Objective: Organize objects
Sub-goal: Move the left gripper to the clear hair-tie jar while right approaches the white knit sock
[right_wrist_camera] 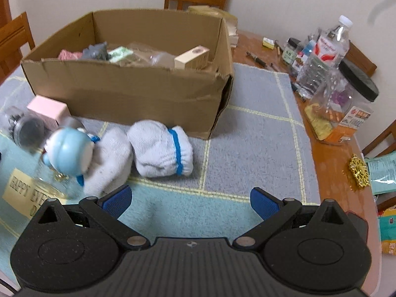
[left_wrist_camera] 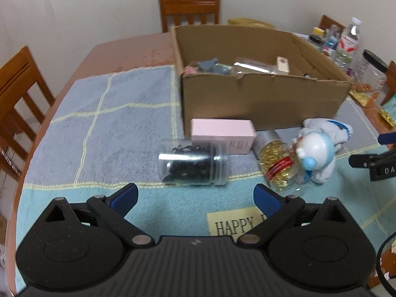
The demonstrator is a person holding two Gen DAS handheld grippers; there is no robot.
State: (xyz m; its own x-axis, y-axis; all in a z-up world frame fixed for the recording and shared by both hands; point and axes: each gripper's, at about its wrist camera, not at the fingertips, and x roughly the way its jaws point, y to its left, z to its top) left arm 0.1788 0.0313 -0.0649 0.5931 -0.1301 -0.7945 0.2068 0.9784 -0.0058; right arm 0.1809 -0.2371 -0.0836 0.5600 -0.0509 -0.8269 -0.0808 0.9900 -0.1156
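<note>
"HAPPY" reads on a yellow patch (left_wrist_camera: 234, 222) of the towel (left_wrist_camera: 111, 113) covering the table (left_wrist_camera: 138, 49); the rest of the lettering is hidden or blurred. Labels on the pink box (left_wrist_camera: 224, 135) and water bottle (right_wrist_camera: 329, 47) are too blurred to read.

Left gripper (left_wrist_camera: 196, 199): low over the towel, level, jaws apart and empty, aimed at a clear jar (left_wrist_camera: 194, 163) lying on its side. Just beside the jar: the pink box, then a capsule bottle (left_wrist_camera: 276, 163) on its side, touching a white-and-blue toy (left_wrist_camera: 315, 153).

Right gripper (right_wrist_camera: 190, 201): jaws apart, empty, near the toy and a rolled white cloth (right_wrist_camera: 160, 148).

Cardboard box (left_wrist_camera: 259, 99): open-topped, behind the items, part filled.

Open towel left of the jar and right of the cloth; clutter along the table's right edge.
</note>
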